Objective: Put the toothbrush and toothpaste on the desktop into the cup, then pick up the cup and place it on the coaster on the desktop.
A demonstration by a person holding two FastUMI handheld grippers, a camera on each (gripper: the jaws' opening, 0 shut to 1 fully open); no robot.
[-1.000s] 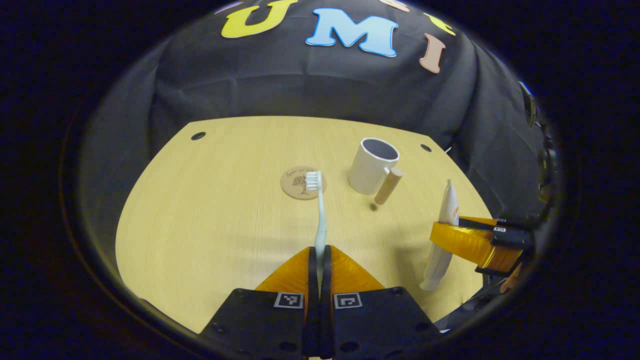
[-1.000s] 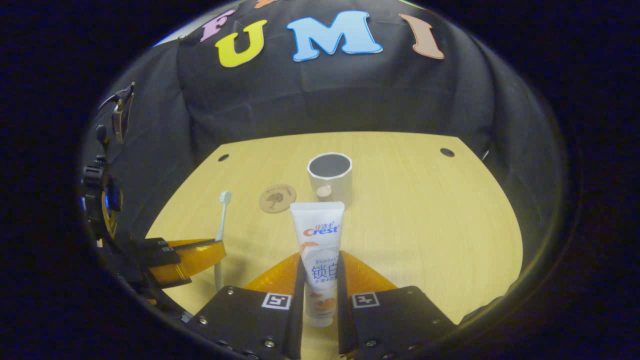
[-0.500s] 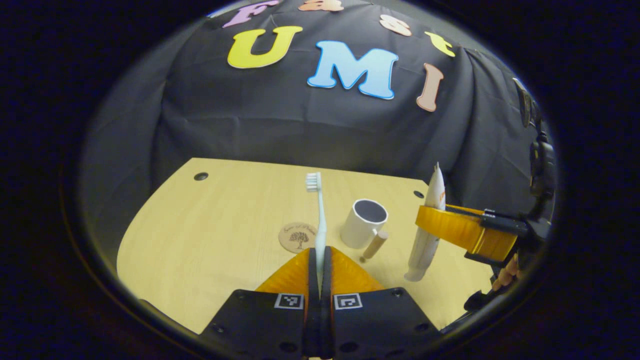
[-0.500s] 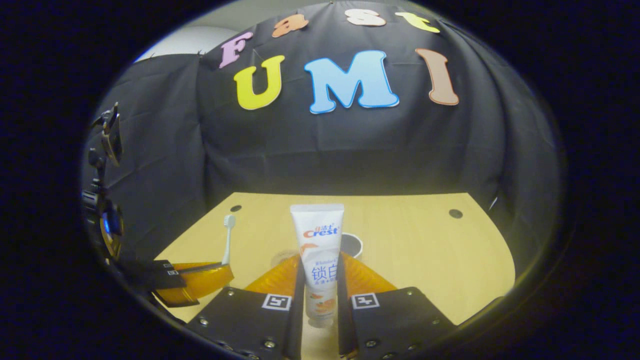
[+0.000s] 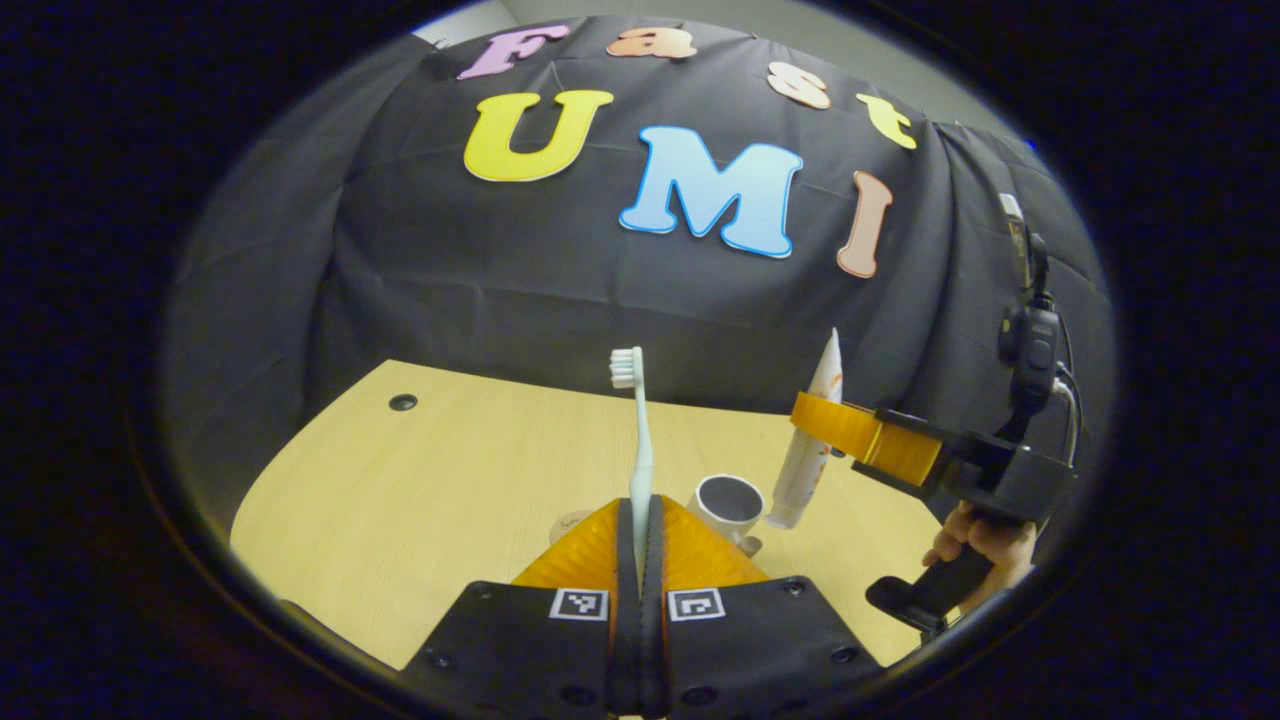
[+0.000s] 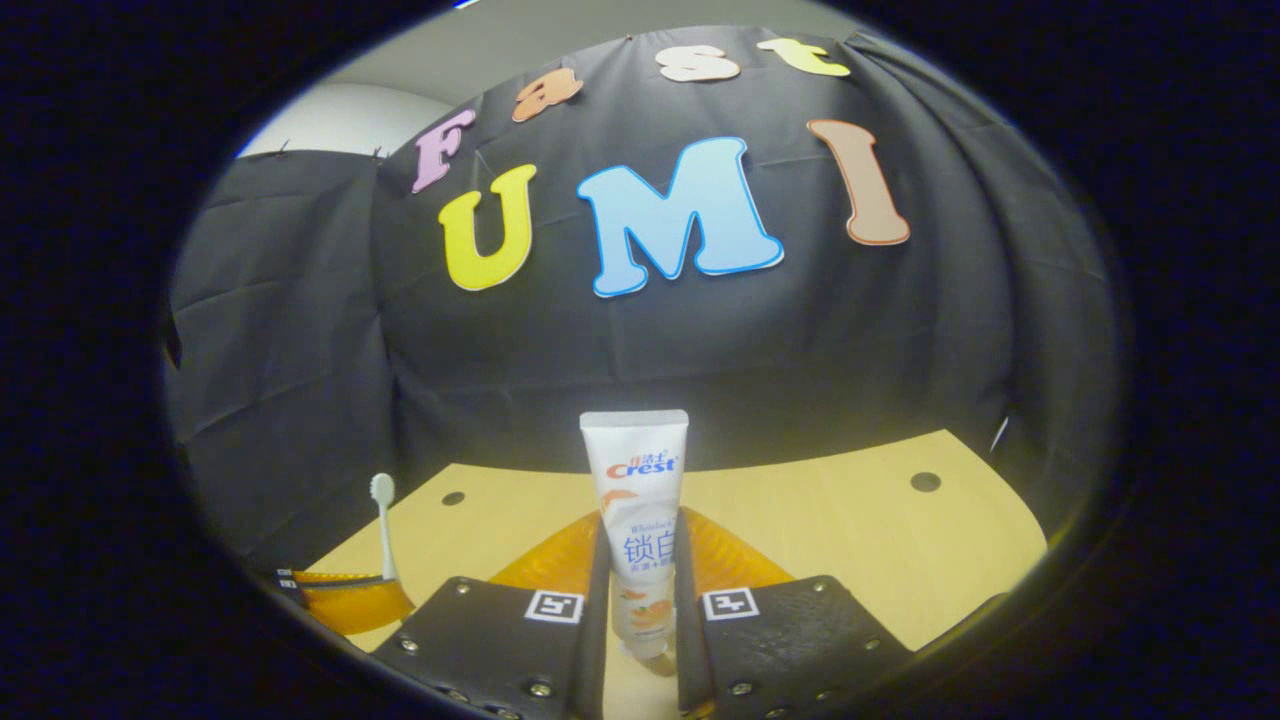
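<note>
- Currently, the left gripper [image 5: 640, 515] is clamped on the toothbrush [image 5: 638, 440], both fingers pressed to its handle, bristles up, clear of the desk [image 5: 420, 470].
- Likewise, the right gripper [image 6: 640, 560] is clamped on the toothpaste [image 6: 637, 500], which stands upright between its fingers; in the left gripper view the same gripper [image 5: 835, 425] carries the tube [image 5: 812, 430] cap down, held by a hand [image 5: 985, 545] near the desk's right edge.
- Progress: both items are lifted; neither is in the cup yet.
- Container: the cup [image 5: 728, 500] stands on the desk toward its right side, mouth up, interior apparently empty.
- Coaster [image 5: 570, 522]: a sliver lies on the desk left of the cup, partly hidden behind the left gripper.
- Remaining: insert toothbrush and toothpaste into the cup, then lift the cup and set it on the coaster.
</note>
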